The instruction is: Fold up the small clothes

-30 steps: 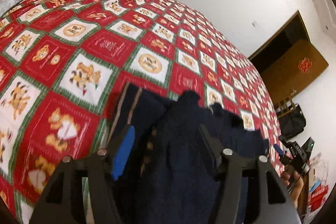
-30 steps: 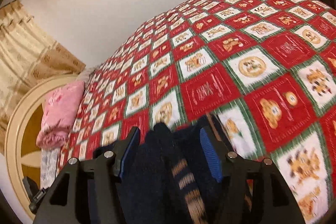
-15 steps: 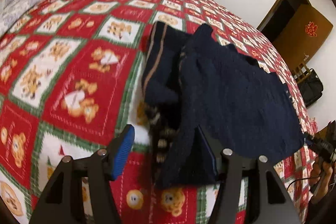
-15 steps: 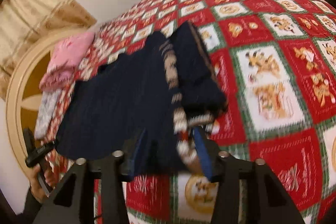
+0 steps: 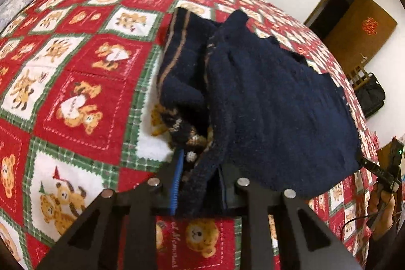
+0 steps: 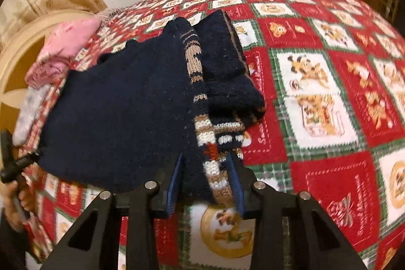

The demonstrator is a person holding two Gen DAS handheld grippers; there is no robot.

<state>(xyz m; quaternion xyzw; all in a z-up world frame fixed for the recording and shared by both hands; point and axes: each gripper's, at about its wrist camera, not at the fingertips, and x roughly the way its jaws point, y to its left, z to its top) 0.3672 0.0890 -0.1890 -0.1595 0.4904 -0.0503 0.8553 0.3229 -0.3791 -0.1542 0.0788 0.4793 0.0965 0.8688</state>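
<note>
Navy knit sweater (image 5: 273,103) edges now sit pinched in both the left gripper (image 5: 200,184) and right gripper (image 6: 206,181), whose jaws have just been closing; sweater lies bunched on the bear-print blanket (image 5: 76,82), ready for folding.

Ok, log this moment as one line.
left claw: shut on sweater | right claw: shut on sweater | jaws just closing | sweater on bedspread

We see that the navy sweater (image 5: 265,103), bunched close under both cameras a second ago, now lies spread over the red quilt (image 5: 83,82). The left gripper (image 5: 200,184) and right gripper (image 6: 206,181) have just been closing on its near hem (cloth between both pairs of fingers).
</note>
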